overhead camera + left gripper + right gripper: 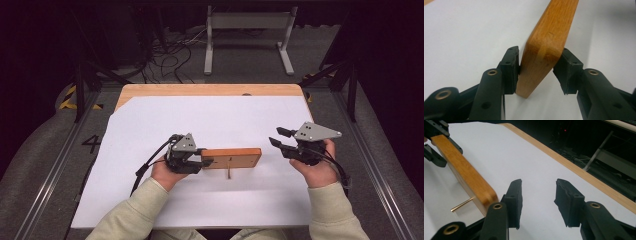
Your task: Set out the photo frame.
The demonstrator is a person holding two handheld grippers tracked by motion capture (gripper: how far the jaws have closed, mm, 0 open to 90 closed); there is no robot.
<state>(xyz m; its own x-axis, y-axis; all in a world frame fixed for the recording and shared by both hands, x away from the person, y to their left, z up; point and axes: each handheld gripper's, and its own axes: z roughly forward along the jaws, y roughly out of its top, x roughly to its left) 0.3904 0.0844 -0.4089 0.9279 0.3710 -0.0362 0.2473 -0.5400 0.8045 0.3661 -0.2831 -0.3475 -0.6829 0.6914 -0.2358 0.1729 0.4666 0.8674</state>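
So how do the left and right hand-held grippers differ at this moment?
The left hand-held gripper has the end of the orange-brown wooden board between its jaws, both pads against it; the right hand-held gripper has nothing between its jaws. The left sits at the board's end; the right stands apart, beyond the other end. Both have black jaws and a grey three-cornered top plate.

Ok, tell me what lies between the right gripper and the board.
Nothing but bare white sheet. In the high view the right gripper hangs just off the board end, jaws open.

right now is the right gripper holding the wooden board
No, the right gripper has open jaws with nothing between them, beside the wooden board.
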